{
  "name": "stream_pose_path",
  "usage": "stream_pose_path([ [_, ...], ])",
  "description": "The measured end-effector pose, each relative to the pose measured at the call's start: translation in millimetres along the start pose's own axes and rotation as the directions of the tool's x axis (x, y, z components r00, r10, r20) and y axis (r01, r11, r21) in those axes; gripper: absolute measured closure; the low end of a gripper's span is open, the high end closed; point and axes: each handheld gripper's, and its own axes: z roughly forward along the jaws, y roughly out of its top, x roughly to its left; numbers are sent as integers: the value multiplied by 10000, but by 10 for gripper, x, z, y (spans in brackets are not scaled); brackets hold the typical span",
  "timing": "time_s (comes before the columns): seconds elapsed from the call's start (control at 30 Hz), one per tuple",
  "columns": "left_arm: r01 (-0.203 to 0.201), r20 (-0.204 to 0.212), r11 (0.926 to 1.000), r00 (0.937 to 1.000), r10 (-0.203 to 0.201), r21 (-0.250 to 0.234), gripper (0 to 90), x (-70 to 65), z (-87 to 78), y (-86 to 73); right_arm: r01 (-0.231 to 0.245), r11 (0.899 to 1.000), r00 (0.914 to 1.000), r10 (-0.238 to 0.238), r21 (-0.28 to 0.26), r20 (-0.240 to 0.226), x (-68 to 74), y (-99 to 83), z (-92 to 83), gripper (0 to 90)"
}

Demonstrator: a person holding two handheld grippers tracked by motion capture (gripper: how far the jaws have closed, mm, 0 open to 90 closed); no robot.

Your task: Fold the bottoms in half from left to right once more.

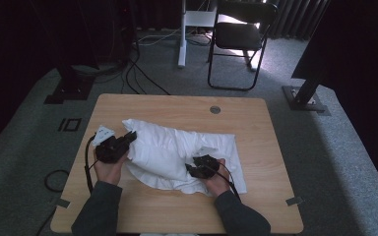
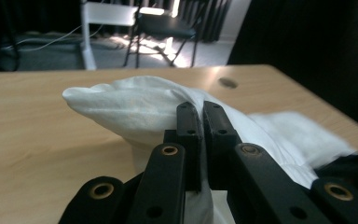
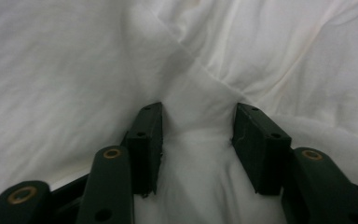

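The left claw (image 2: 201,135) is clenched on a raised fold of the white pillow (image 1: 177,147), at its left end. The right claw (image 3: 198,140) is pressed into the pillow's near right part, jaws parted with cloth bulging between them; a firm grasp cannot be told. The pillow is spread across the middle of the desk (image 1: 256,123).

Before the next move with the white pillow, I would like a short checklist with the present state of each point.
1. Left tongs shut on the pillow's cloth: ok.
2. Right tongs closed on cloth: not ok, jaws stand apart with a bunch of cloth between.
3. Pillow lies fully on the table: ok.
4. Table hole uncovered: ok.
5. Cables free of the cloth: cannot tell.
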Motion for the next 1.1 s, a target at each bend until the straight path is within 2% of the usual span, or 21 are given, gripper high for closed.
stream_pose_path([
  [0.1,-109,55,9998,9999,109,-135,874,-53,10,67,-107,9999,9999,107,-131,24,16,2,21,531],
  [0.23,-189,295,9994,9994,198,-290,874,-130,52,160,-143,9999,9999,144,40,-58,26,35,39,532],
  [0.27,-219,467,9991,9986,237,-371,874,-174,79,198,-237,9997,9997,237,-1,-31,41,36,48,533],
  [0.43,-307,752,9984,9966,341,-465,874,-265,132,271,-269,9995,9994,272,-145,197,124,59,93,534],
  [0.6,-529,1170,9970,9914,592,-563,874,-418,202,355,-322,9990,9993,329,-307,200,253,121,180,535],
  [0.7,-531,1348,9970,9890,603,-562,874,-459,231,364,-288,9991,9994,294,-322,191,309,155,217,535],
  [0.73,-459,1552,9973,9864,542,-568,874,-499,267,370,-268,9991,9994,275,-327,215,385,197,260,535],
  [0.87,-490,1694,9973,9839,575,-542,874,-548,315,379,-320,9987,9992,330,-401,244,487,237,309,538],
  [0.9,-503,1711,9972,9835,590,-545,874,-558,324,379,-268,9986,9995,274,-465,132,554,256,337,539],
  [0.97,-566,1686,9970,9835,648,-534,874,-569,332,380,-260,9983,9997,260,-529,3,587,266,351,538],
  [1.0,-698,1577,9964,9845,766,-479,874,-568,334,374,-279,9977,9992,261,-610,-295,617,277,365,536],
  [1.03,-687,1580,9963,9845,759,-506,874,-544,316,366,-292,9977,9923,215,-614,-1222,614,306,314,461],
  [1.1,-636,1534,9965,9856,714,-550,874,-503,287,359,-219,9957,9900,91,-898,-1411,588,320,174,432],
])
